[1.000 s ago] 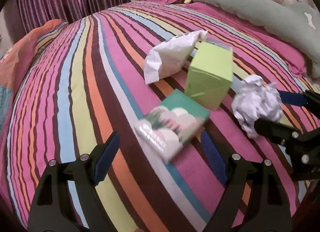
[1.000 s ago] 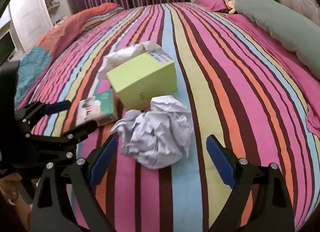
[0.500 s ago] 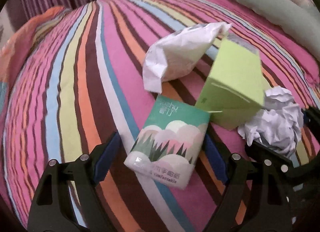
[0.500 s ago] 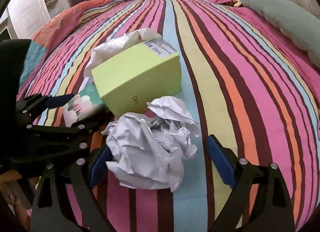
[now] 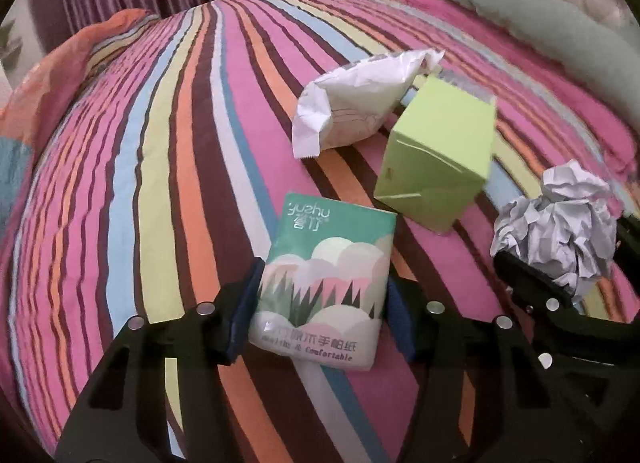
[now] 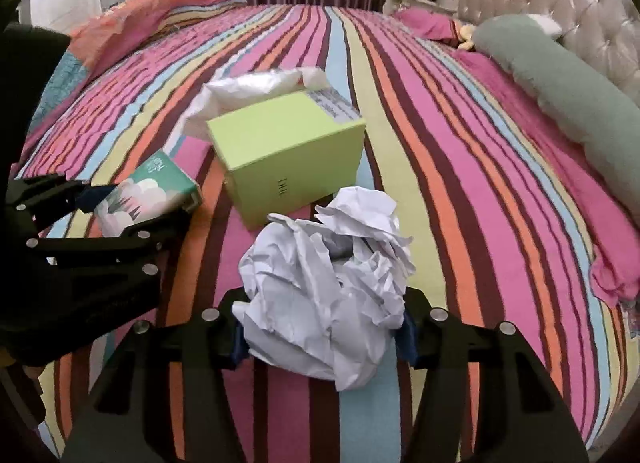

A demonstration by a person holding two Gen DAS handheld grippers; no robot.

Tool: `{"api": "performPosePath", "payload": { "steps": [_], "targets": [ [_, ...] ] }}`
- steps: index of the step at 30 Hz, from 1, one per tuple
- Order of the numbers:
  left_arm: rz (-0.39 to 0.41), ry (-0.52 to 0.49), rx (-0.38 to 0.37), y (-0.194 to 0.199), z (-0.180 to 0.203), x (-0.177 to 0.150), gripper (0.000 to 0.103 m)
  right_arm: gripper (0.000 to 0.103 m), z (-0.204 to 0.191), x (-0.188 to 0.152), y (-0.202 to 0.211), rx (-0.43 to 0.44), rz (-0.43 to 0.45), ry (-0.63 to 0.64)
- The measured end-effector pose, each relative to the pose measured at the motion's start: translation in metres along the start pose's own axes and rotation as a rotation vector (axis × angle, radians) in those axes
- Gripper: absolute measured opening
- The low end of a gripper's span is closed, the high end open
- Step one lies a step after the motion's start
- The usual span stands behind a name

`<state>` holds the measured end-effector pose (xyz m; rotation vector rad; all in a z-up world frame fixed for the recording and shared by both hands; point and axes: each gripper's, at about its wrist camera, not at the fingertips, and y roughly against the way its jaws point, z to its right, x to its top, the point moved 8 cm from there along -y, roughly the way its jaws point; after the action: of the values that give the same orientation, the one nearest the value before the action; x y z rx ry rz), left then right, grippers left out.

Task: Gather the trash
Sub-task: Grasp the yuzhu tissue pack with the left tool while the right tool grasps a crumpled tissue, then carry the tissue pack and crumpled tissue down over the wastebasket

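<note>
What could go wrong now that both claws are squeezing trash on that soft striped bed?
1. The crumpled paper ball bulges well past the right claw, so the loose wad could slip out when lifted.
2. The left claw pinches only the near end of the tissue pack; the glossy pack may droop or slide free.
3. The green box lies close behind both items, so lifting could knock it into the white wrapper.

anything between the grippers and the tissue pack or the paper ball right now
Nothing visible. The left gripper already has the tissue pack between its fingers, and the right gripper has closed in on the crumpled paper ball. The green box and the white wrapper lie beyond both, out of the way.
</note>
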<state>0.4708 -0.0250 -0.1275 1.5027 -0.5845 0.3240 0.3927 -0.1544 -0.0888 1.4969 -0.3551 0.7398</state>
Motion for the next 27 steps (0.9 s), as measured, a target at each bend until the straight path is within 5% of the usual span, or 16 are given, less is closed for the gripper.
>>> {"api": "performPosePath", "payload": {
  "steps": [6,27],
  "targets": [
    [0.034,0.09,-0.017,0.033,-0.009,-0.02,0.054,0.053,0.002,-0.007,0.025,0.023,0.019,-0.033],
    [0.128,0.074,0.001,0.148,-0.009,-0.102,0.053,0.053,0.018,-0.052,0.119,0.112,0.082,-0.207]
  ]
}}
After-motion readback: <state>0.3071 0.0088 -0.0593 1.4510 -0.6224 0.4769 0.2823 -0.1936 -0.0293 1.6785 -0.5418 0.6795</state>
